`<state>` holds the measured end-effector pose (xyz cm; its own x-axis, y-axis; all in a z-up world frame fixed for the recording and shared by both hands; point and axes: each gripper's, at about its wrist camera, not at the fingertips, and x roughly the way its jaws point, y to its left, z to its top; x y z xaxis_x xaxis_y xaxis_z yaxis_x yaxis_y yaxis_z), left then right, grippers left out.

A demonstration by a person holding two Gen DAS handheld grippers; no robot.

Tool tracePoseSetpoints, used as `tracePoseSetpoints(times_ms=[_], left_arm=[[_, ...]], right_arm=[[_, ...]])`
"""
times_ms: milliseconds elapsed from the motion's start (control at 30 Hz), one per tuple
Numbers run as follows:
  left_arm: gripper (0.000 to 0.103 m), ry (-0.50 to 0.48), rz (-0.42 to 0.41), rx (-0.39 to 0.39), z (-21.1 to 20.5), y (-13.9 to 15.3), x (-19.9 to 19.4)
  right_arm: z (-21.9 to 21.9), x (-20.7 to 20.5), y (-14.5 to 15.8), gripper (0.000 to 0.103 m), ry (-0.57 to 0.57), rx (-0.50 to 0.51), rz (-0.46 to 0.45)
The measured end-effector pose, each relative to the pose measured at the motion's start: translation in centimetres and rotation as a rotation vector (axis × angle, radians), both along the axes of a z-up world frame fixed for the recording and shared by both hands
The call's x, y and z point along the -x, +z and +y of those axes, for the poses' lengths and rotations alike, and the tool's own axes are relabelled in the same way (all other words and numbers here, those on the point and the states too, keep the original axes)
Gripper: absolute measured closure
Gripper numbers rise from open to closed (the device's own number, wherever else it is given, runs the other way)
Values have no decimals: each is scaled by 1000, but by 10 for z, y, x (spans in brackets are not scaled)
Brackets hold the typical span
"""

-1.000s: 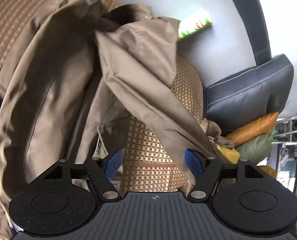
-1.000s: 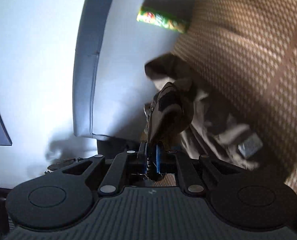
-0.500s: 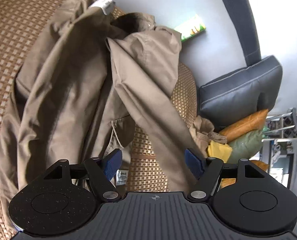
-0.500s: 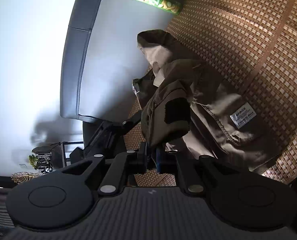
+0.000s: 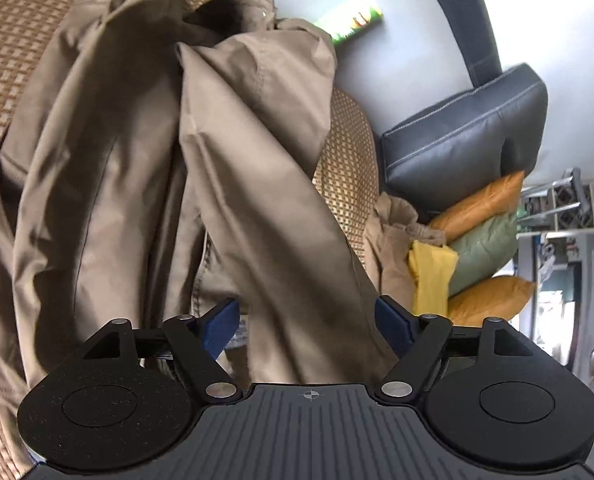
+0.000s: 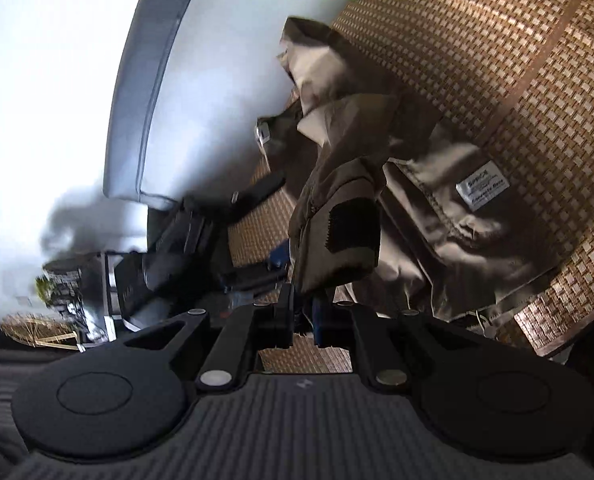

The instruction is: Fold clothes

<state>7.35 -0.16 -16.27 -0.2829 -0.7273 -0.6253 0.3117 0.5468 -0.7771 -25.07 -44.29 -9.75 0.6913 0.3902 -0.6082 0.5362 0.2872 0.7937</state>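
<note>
Between the spread blue fingers of the left claw, a sleeve of the tan jacket runs forward over the woven mat, ungripped. The right claw is clenched on the jacket's cuff, which rises just ahead of it; a white label lies to its right.

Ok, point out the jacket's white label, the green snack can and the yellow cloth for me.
white label point(image 6: 482, 186), right wrist view, middle of the printed tag.
green snack can point(image 5: 349, 26), left wrist view, its printed side.
yellow cloth point(image 5: 431, 276), left wrist view, middle of the folded piece.
</note>
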Motion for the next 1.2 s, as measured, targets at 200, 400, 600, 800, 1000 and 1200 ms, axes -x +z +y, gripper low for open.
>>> tracePoseSetpoints(times_ms=[200, 400, 600, 800, 1000, 1200], left_arm=[[103, -88, -141, -144, 20, -15, 6], [103, -12, -149, -291, 53, -42, 13], [103, 45, -138, -316, 46, -44, 19], [93, 121, -125, -358, 36, -40, 27], [86, 189, -105, -375, 34, -40, 35], [82, 208, -100, -376, 37, -41, 36]], right_arm=[[13, -9, -13, 80, 99, 81, 116], [-9, -20, -16, 57, 177, 182, 215], [-95, -93, -19, 43, 200, 385, 103], [-153, -232, -47, 38, 328, 631, 42], [-131, -343, -71, 39, 589, 945, 53], [-111, -398, -107, 51, 792, 1068, 152]])
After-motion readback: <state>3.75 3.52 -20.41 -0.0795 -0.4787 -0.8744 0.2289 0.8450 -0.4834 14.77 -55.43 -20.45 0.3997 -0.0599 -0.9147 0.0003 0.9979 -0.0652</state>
